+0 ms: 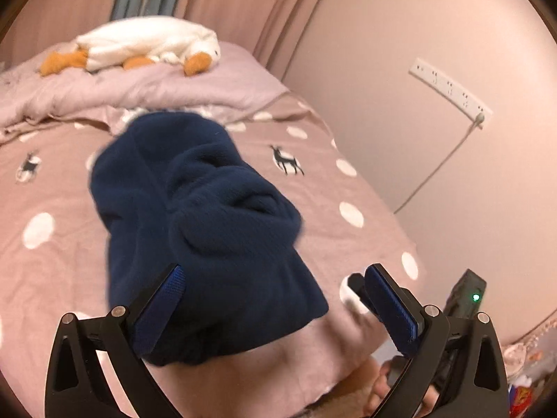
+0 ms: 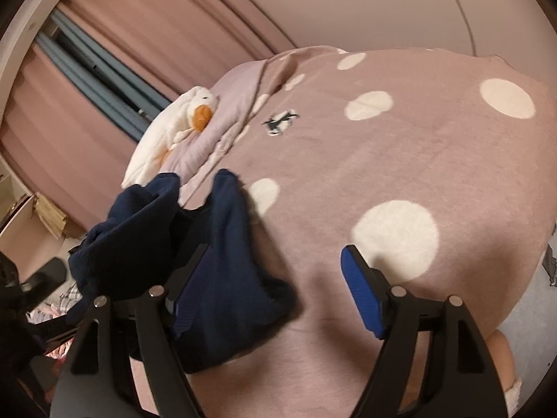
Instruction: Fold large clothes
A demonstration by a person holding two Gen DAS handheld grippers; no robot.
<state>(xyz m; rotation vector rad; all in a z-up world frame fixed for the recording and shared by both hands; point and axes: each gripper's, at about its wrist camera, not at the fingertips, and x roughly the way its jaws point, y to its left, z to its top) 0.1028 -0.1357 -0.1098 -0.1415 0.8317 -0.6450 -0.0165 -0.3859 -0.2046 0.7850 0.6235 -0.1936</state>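
Note:
A dark navy knit garment (image 1: 202, 216) lies bunched on the pink spotted bedcover (image 1: 52, 278). My left gripper (image 1: 275, 299) is open, its blue-padded fingers (image 1: 163, 306) straddling the garment's near end, the left finger against the cloth. In the right wrist view the garment (image 2: 222, 261) sits at the left, crumpled, with one part raised. My right gripper (image 2: 275, 285) is open above the bedcover (image 2: 400, 139), its left finger (image 2: 191, 292) touching the garment's edge, its right finger over bare cover.
A white plush goose (image 1: 146, 43) lies on a lilac quilt (image 1: 139, 87) at the head of the bed. A wall power strip (image 1: 449, 87) with a cable hangs at right. Pink curtains stand behind. Clutter shows on the floor at left (image 2: 45, 216).

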